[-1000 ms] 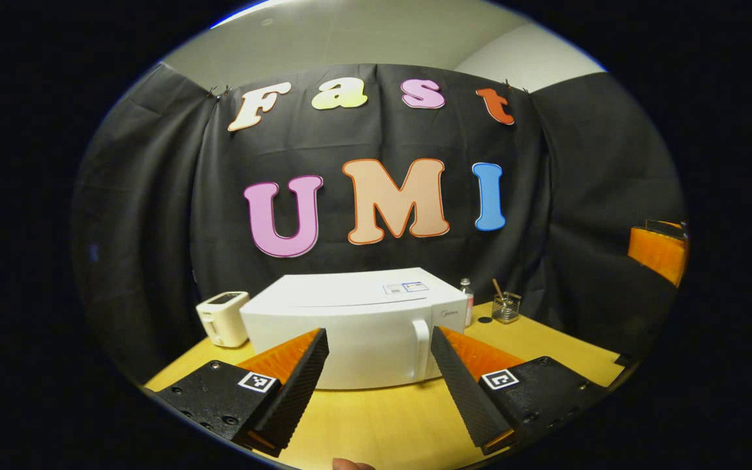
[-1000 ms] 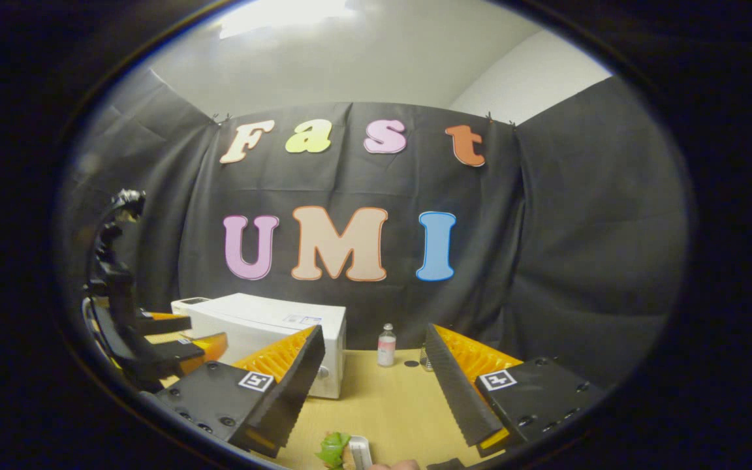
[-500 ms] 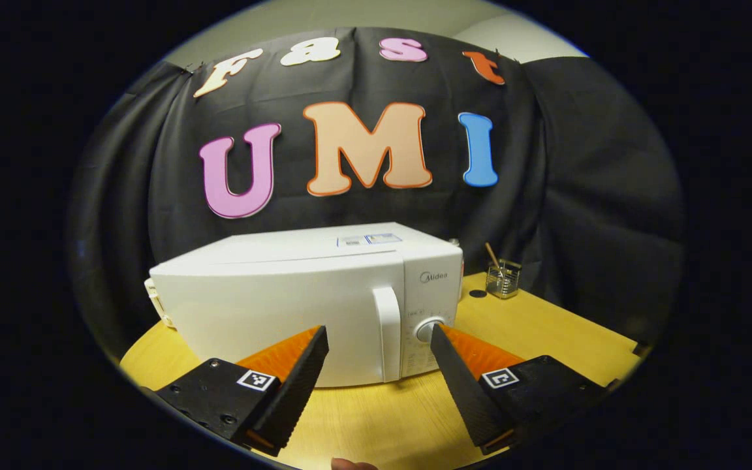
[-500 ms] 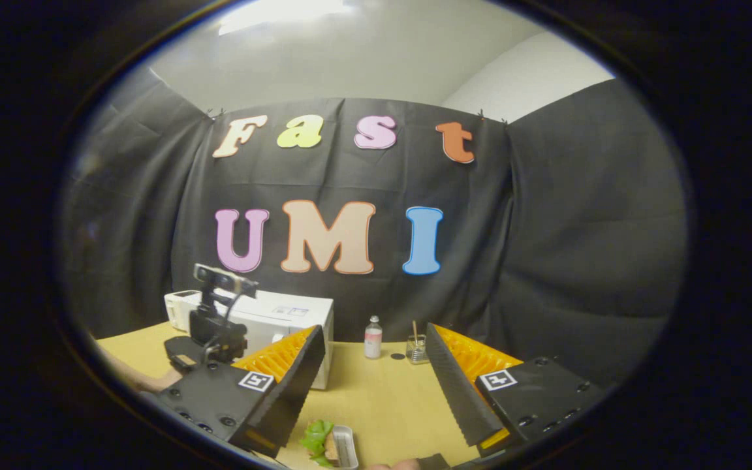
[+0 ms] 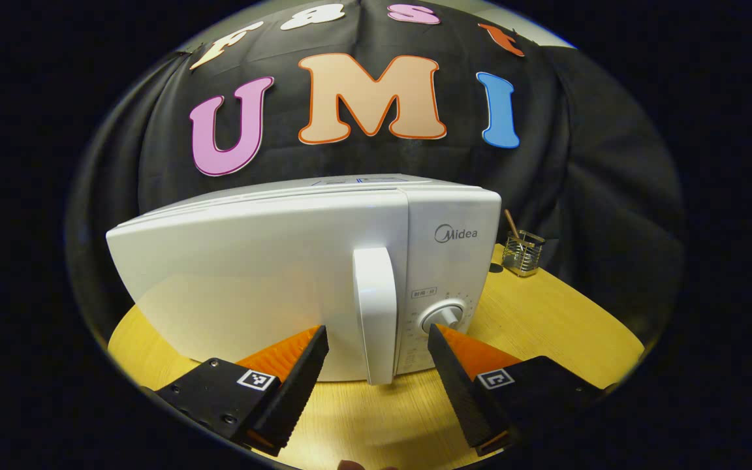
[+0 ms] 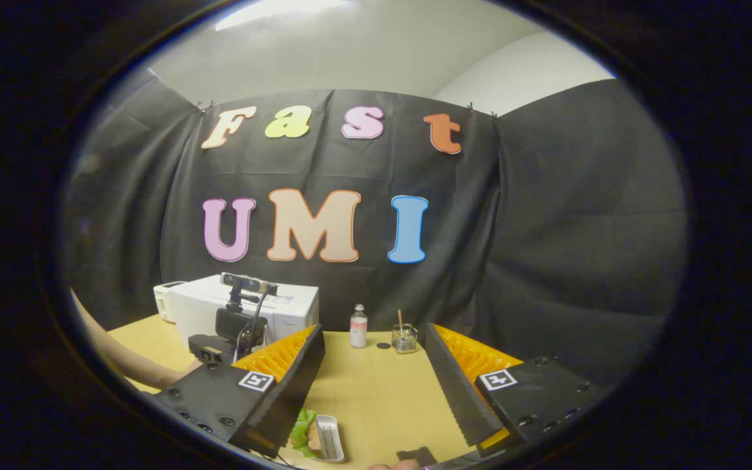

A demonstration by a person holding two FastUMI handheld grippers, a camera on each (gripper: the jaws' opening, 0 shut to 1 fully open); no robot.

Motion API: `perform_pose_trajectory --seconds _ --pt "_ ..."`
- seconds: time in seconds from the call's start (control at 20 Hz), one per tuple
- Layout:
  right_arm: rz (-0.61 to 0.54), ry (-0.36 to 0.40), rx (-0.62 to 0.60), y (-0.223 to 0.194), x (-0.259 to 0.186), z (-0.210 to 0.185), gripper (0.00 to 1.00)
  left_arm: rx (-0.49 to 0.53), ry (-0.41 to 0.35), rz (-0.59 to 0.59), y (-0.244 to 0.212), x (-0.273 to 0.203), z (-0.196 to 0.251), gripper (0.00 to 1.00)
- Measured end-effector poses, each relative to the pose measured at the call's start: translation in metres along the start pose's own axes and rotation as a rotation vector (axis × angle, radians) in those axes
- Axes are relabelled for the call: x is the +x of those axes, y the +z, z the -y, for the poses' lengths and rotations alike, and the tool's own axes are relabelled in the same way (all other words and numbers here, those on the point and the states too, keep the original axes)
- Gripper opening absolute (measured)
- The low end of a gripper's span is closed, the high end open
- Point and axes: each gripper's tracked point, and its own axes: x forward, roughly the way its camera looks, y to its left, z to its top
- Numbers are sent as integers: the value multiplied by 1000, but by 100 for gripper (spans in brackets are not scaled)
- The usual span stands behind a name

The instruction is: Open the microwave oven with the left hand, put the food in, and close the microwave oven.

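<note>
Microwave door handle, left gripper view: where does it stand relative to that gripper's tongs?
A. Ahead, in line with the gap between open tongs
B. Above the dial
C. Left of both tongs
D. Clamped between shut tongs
A: the door handle stands ahead of the open left tongs, lined up with their gap, ungripped.

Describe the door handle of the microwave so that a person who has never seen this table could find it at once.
Start at the white microwave, the biggest thing on the yellow table. On its front, where the plain door meets the control panel, stands the handle: a tall, upright white bar that sticks out. The round knob just to its right is small and circular, so the long vertical bar is the handle.
</note>
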Motion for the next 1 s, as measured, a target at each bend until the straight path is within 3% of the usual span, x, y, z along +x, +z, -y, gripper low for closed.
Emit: perform_pose_trajectory --seconds 0.1,0.15,0.25,0.45,0.65,0.7,0.75,0.8,0.9,1.0 --pt "-4 -15 -18 -1 2 6 98 32 17 -57 -12 3 -2 79" --pt "-5 -21 -23 -1 2 8 96 34 -2 -65 -13 2 3 50" --pt "-6 -27 -23 -1 2 9 96 19 -5 -44 -9 2 2 26" --pt "-20 -27 -22 -6 1 11 96 7 -15 -66 -11 3 4 15" --pt "-28 -4 -8 -8 5 2 96 6 -70 -83 -11 -4 4 7" --pt "-28 3 -10 -9 6 -1 96 -37 -69 -138 -23 -21 5 6" --pt "-29 10 -16 -10 8 -4 96 -68 -73 -120 -31 -42 3 5" --pt "-30 13 -26 -11 10 -5 96 -52 -80 -41 -23 -59 0 6" --pt "-39 33 -16 -15 12 -12 98 3 -91 -61 -43 -90 -9 4" --pt "-50 71 -7 -19 16 -25 97 -66 -121 -107 -54 -117 -17 5"
